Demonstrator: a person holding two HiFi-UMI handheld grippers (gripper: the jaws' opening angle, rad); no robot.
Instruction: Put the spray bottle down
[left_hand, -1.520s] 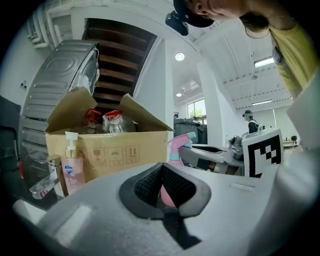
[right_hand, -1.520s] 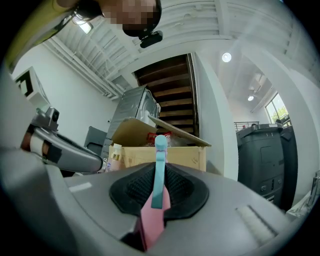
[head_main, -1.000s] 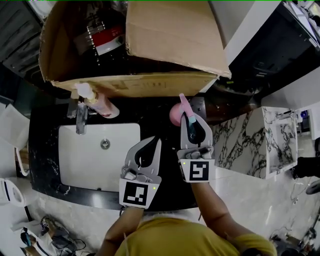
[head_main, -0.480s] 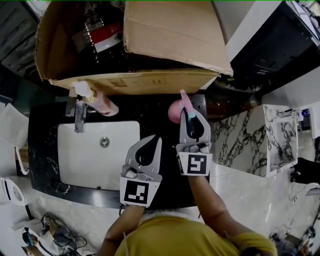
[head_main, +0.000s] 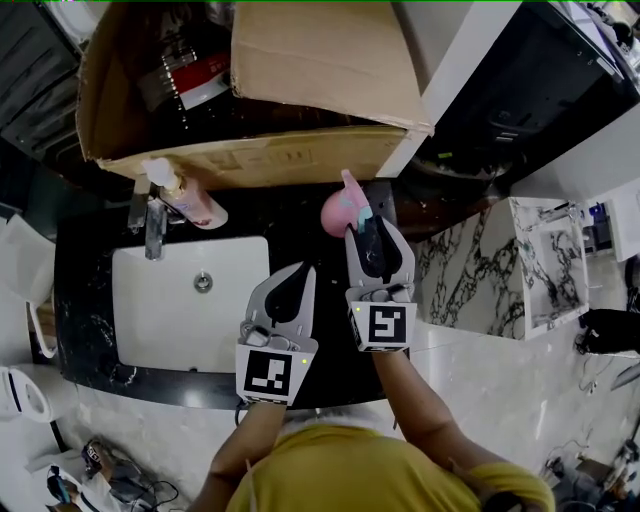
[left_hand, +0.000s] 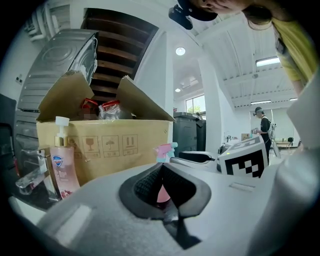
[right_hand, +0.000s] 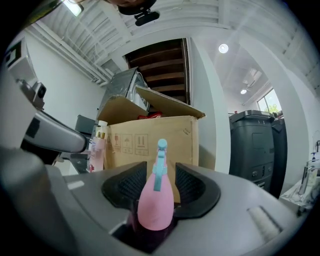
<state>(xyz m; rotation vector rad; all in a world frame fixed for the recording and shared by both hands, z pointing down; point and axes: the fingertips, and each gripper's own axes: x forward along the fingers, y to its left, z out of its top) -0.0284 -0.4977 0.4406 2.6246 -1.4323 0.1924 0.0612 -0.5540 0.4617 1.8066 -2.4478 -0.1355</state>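
Observation:
The pink spray bottle (head_main: 336, 208) with a teal trigger head stands upright on the black counter (head_main: 300, 235), just in front of the cardboard box. My right gripper (head_main: 368, 228) has just been opening. In the right gripper view the bottle (right_hand: 156, 200) stands between the spread fingers (right_hand: 192, 182), with gaps showing either side of its neck. My left gripper (head_main: 303, 270) hovers over the counter's front part, beside the sink, tips together and empty. From the left gripper view, the bottle's head (left_hand: 165, 150) peeks over the closed tips (left_hand: 161, 166).
A large open cardboard box (head_main: 260, 160) fills the back of the counter. A white sink (head_main: 180, 300) with a faucet (head_main: 155, 225) lies to the left, with a pink soap pump bottle (head_main: 185, 200) behind it. A marble surface (head_main: 480, 270) sits to the right.
The right gripper's fingers have spread apart around the spray bottle, which it carried slightly lower. The left gripper has stayed where it was.

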